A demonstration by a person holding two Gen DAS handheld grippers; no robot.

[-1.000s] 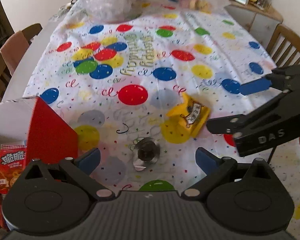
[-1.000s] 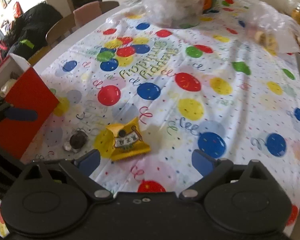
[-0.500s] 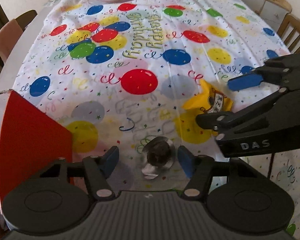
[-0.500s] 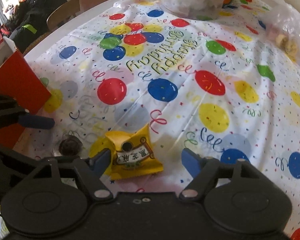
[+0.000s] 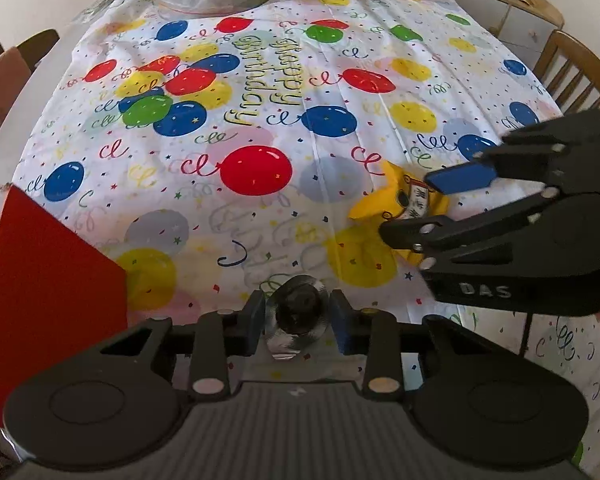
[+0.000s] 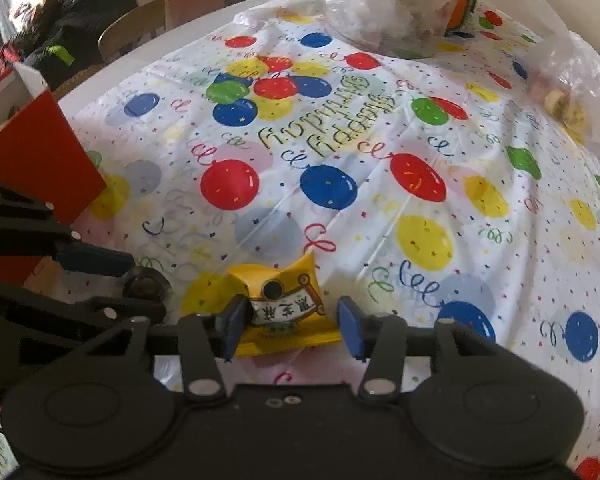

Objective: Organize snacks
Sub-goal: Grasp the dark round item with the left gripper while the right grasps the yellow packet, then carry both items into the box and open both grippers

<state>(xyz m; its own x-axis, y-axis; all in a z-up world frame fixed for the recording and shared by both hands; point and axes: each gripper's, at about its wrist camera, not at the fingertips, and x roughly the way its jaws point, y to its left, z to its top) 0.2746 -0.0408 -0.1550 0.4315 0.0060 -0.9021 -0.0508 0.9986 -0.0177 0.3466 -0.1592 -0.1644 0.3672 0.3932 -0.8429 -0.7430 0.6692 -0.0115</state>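
Both snacks lie on the balloon tablecloth (image 5: 260,208), to the right of the red box (image 5: 52,280). The left gripper (image 5: 296,316) has its blue pads on both sides of the small clear-wrapped dark snack (image 5: 298,312); whether they already press it I cannot tell. The right gripper (image 6: 290,320) is partly open around the yellow packet (image 6: 284,312), further right of the box. The packet's long side lies across the fingers, with a gap at the right pad (image 6: 350,326).
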